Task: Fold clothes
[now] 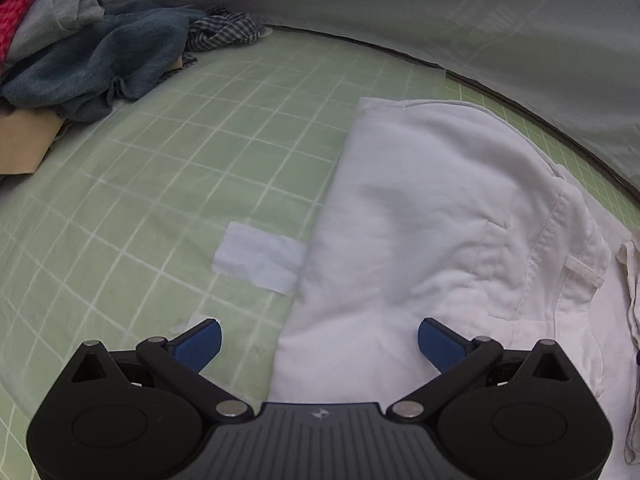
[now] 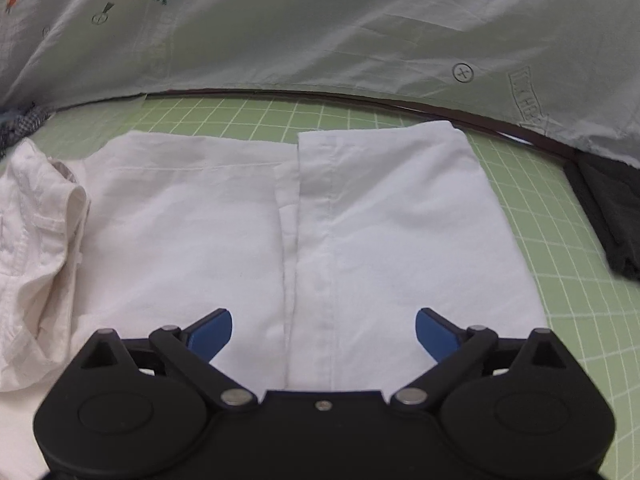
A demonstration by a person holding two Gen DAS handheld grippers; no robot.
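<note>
A white shirt (image 1: 432, 208) lies on the green grid mat (image 1: 192, 152), one side folded over its middle with a straight left edge. In the right wrist view the same shirt (image 2: 360, 216) lies flat with its button placket running down the middle and its collar bunched at the left. My left gripper (image 1: 319, 343) is open and empty, just above the shirt's near left edge. My right gripper (image 2: 323, 334) is open and empty, low over the shirt's near hem by the placket.
A heap of unfolded clothes (image 1: 92, 60), blue, checked and pink, lies at the mat's far left on a cardboard piece (image 1: 20, 144). A pale sheet with carrot prints (image 2: 320, 24) hangs behind the mat. A dark folded garment (image 2: 608, 216) lies at the right. A white tape patch (image 1: 260, 258) sits on the mat.
</note>
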